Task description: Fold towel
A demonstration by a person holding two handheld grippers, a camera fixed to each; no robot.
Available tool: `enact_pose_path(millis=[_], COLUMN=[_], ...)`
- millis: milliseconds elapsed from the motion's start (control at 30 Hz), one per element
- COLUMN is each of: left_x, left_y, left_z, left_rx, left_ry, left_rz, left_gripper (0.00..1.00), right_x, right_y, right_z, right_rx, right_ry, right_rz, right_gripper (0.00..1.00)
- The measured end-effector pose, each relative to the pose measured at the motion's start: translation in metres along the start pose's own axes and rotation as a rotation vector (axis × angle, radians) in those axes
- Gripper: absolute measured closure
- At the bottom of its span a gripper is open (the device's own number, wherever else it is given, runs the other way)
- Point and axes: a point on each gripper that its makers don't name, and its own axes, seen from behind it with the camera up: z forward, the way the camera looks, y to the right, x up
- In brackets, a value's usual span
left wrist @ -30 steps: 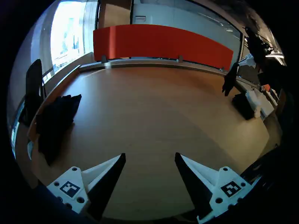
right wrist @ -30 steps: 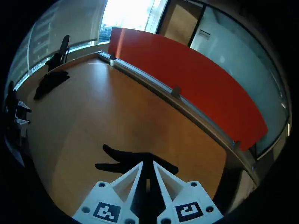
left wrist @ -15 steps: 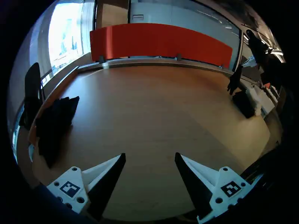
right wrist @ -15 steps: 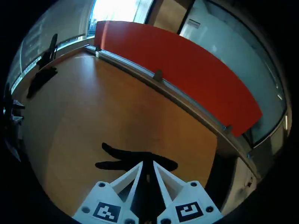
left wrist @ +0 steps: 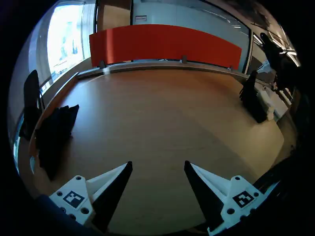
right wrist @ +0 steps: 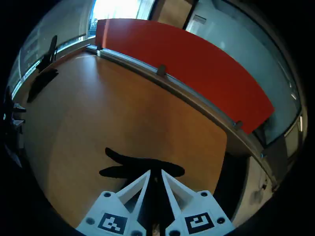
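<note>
In the left gripper view the red partition has slid leftward. The dark towel hanging at the far right now sits lower and farther right, near the surface's edge. The left tool hovers with fingers spread wide, holding nothing, above the bare wooden surface. A dark heap of cloth lies well to its left.

In the right gripper view the partition has also swung left. The right tool stays pinched on the towel, which spreads just past its fingertips. The towel seems carried, not yet laid flat, so no fold has begun.
</note>
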Motion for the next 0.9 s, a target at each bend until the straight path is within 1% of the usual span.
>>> enact_pose_path(millis=[200, 500, 900], left_x=[0.002, 0.003, 0.002], left_y=[0.002, 0.005, 0.007], left_z=[0.001, 0.002, 0.001], left_rx=[-0.007, -0.019, -0.026], left_ry=[0.004, 0.009, 0.014], left_rz=[-0.002, 0.000, 0.011], left_gripper=[0.02, 0.02, 0.02], right_x=[-0.021, -0.055, -0.098], right_y=[-0.001, -0.014, -0.017], right_z=[-0.008, -0.021, -0.029], right_rx=[-0.003, -0.008, -0.035], right_ry=[-0.019, -0.054, -0.107], right_rz=[0.023, 0.031, 0.058], right_gripper=[0.96, 0.96, 0.96])
